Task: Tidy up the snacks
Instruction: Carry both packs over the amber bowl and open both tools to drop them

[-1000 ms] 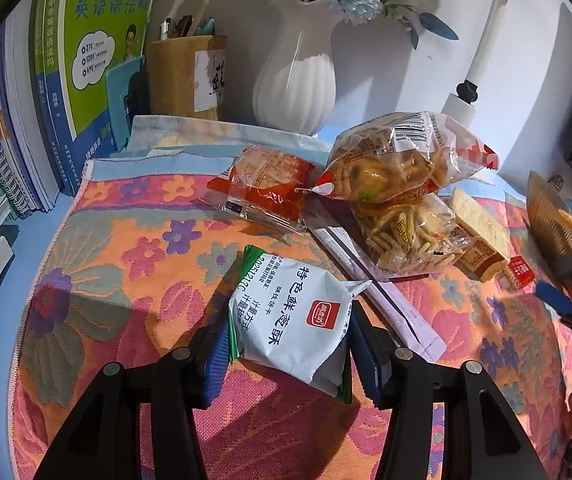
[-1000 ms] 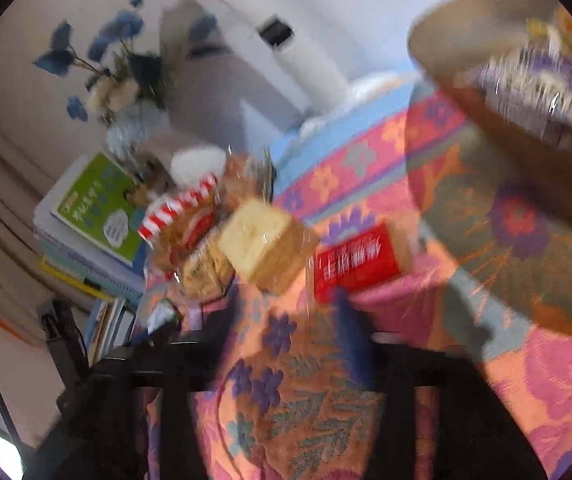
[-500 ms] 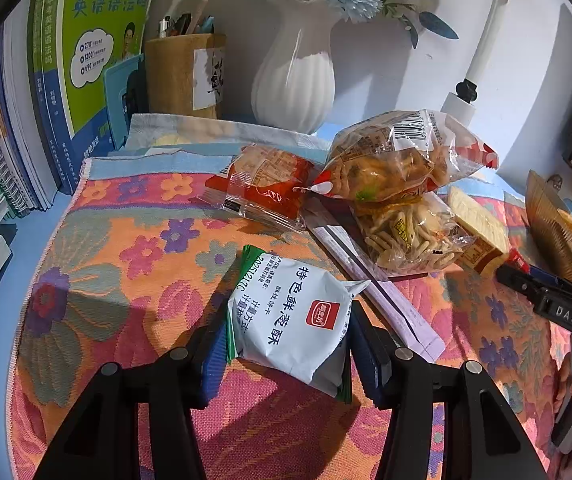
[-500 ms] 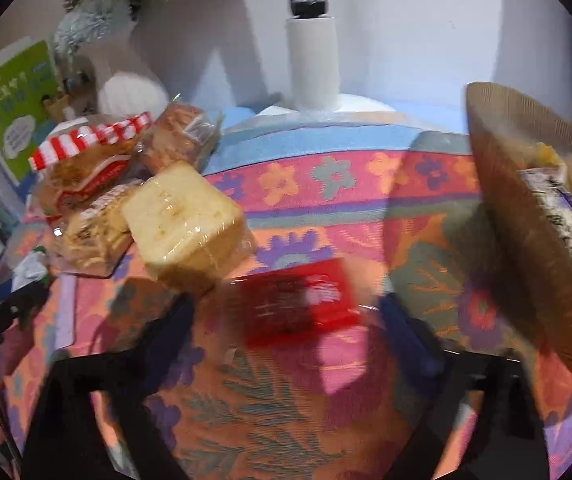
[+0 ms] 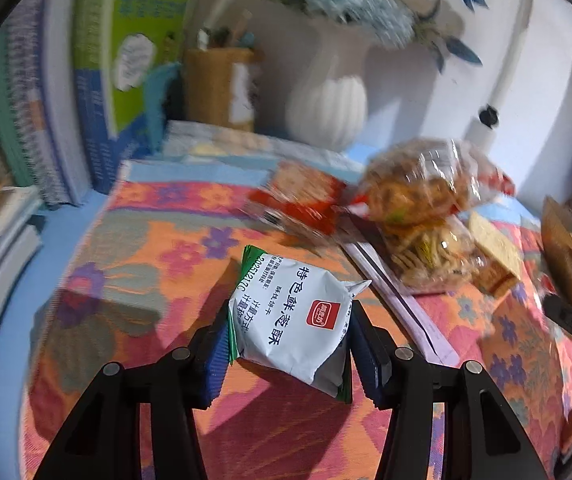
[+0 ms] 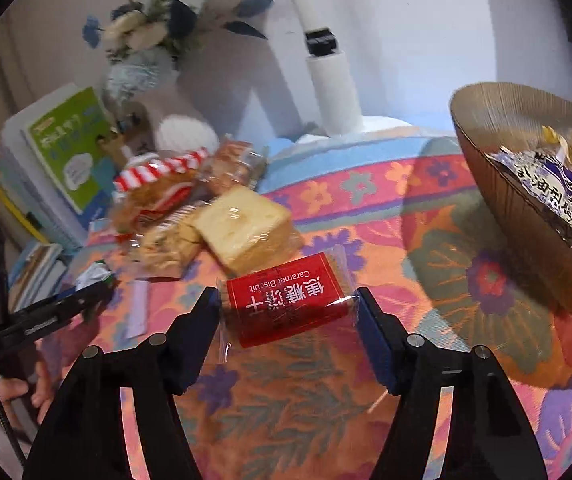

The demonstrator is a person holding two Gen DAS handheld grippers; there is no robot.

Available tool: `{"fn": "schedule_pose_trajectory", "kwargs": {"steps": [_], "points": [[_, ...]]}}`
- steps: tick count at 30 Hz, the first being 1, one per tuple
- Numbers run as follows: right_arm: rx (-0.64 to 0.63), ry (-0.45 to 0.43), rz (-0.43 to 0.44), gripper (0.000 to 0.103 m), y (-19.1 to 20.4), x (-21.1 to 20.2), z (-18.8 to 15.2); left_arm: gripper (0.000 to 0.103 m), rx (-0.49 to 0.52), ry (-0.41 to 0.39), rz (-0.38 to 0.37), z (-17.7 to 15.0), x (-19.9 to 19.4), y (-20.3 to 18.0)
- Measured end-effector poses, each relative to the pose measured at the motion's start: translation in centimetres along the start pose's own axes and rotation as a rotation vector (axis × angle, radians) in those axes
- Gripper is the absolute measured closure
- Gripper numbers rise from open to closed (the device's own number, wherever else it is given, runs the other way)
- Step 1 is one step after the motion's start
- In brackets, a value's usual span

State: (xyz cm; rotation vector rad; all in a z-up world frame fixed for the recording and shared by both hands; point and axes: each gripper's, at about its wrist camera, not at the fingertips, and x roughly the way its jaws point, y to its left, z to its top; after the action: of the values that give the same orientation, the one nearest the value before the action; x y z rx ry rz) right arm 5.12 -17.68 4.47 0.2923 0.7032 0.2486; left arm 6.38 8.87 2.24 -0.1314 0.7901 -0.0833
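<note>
My left gripper (image 5: 286, 344) is shut on a white and green snack packet (image 5: 290, 320) and holds it above the flowered cloth (image 5: 145, 264). My right gripper (image 6: 289, 312) is open, its fingers either side of a red caramel biscuit packet (image 6: 286, 300) that lies on the cloth. A wrapped sponge cake (image 6: 245, 232) lies just beyond it. A pile of clear snack bags (image 5: 426, 208) lies at the middle right in the left wrist view. A brown ribbed bowl (image 6: 498, 184) with several packets stands at the right.
Books (image 5: 65, 100), a wooden pen holder (image 5: 217, 84) and a white vase (image 5: 326, 108) line the back. A white lamp post (image 6: 334, 88) stands by the wall. A long purple packet (image 5: 398, 300) lies beside the snack pile.
My left gripper has lifted with the white packet and the view blurs. My right gripper has come in low around the red biscuit packet, jaws still apart.
</note>
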Motion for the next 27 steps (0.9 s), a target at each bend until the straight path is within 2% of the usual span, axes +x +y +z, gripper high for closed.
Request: {"fn": "schedule_pose_trajectory", "kwargs": {"steps": [4, 5, 8, 10, 14, 17, 21, 23, 25, 27], "points": [[0.030, -0.063, 0.089, 0.036, -0.1, -3.2, 2.1, 0.051, 0.018, -0.081, 0.044, 0.5, -3.0, -0.6], [0.027, -0.081, 0.104, 0.036, -0.2, -4.1, 3.2, 0.051, 0.013, -0.094, 0.031, 1.2, -4.1, -1.3], [-0.007, -0.142, 0.083, 0.036, -0.9, -6.9, 6.9, 0.051, 0.049, -0.107, 0.006, 3.6, -6.1, -3.9], [-0.021, -0.171, 0.059, 0.036, -1.9, -8.6, 9.4, 0.051, 0.119, -0.117, 0.021, 6.1, -7.1, -7.5], [0.023, -0.185, 0.028, 0.036, -5.8, -10.7, 13.8, 0.051, 0.216, -0.122, -0.102, 9.8, -7.8, -15.2], [0.070, -0.174, -0.008, 0.036, -9.1, -11.2, 15.7, 0.051, 0.280, -0.094, -0.181, 11.3, -6.8, -21.2], [0.134, -0.140, -0.037, 0.036, -13.5, -10.6, 16.8, 0.051, 0.354, -0.030, -0.285, 11.6, -3.6, -29.0], [0.165, -0.124, -0.060, 0.036, -15.3, -9.9, 16.6, 0.046, 0.373, 0.011, -0.310, 11.1, -1.6, -31.7], [0.190, -0.086, -0.086, 0.032, -16.7, -8.9, 16.2, 0.032, 0.418, 0.081, -0.329, 10.1, 1.4, -34.9], [0.222, -0.010, -0.116, 0.022, -18.0, -7.2, 15.8, 0.029, 0.446, 0.138, -0.310, 9.2, 3.1, -36.5]]}}
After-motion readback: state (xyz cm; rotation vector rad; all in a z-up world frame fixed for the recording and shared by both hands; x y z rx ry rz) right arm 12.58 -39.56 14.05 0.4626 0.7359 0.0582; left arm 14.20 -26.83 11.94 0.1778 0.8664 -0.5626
